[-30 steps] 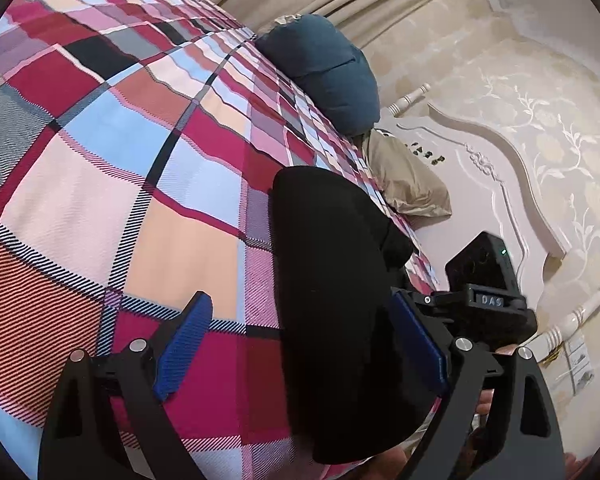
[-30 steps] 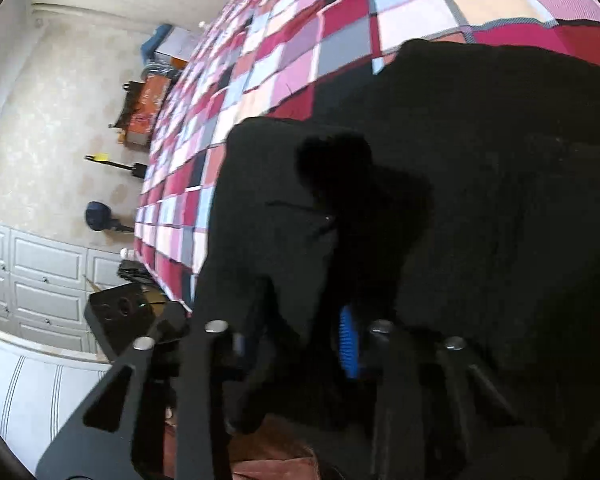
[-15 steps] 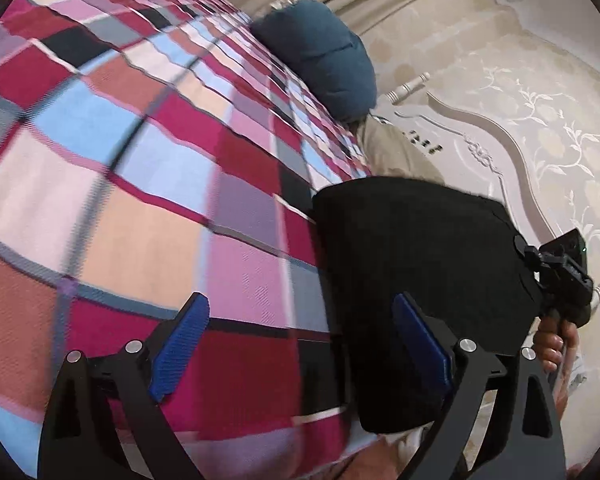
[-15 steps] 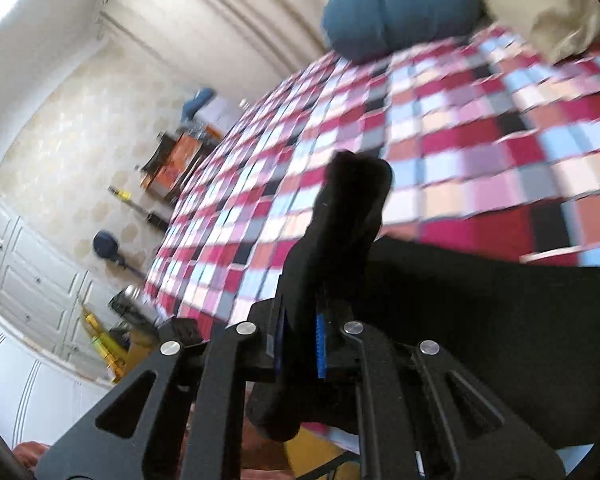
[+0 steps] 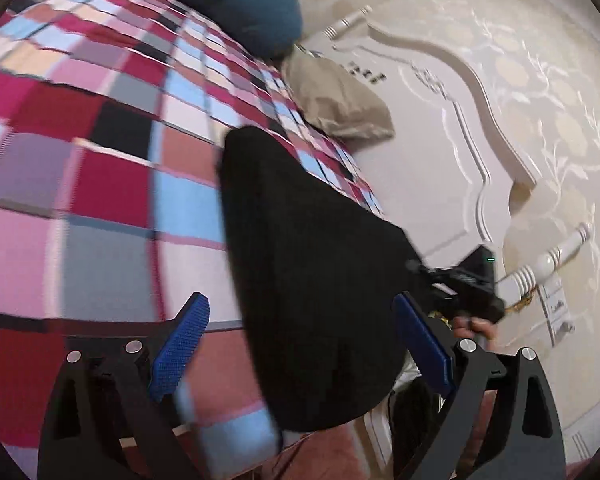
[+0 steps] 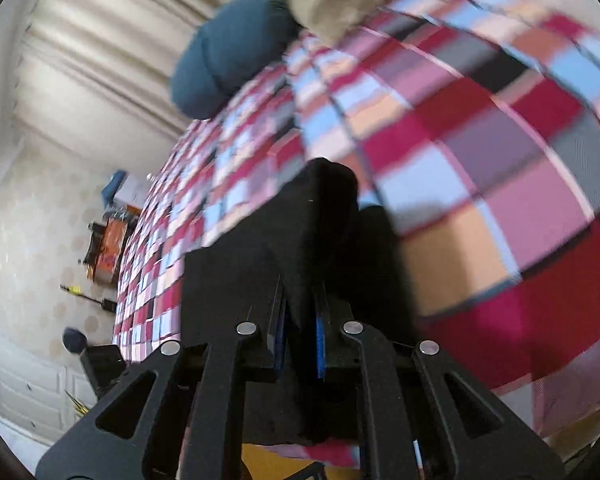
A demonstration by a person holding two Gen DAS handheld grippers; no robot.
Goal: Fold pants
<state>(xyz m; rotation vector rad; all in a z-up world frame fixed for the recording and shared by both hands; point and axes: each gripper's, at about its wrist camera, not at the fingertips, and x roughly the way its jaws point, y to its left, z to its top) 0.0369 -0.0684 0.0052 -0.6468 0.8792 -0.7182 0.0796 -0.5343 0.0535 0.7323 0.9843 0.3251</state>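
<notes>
Black pants [image 6: 300, 248] are clamped betw. right gripper [image 6: 300, 340] fingers above plaid bed [image 5: 100, 200]; left gripper [image 5: 300, 344] fingers are held apart, empty.

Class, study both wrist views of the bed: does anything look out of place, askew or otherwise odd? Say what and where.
Nothing is spilled or damaged. The black pants look askew: the right claw is shut on one bunched end, and part hangs off the edge of the bed. The left claw is open. The beige pillow lies crumpled beside the blue one.

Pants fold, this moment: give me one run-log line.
stage: mid-fold | pants: black, lifted over bed | right gripper: shut on pants | left gripper: open, empty
</notes>
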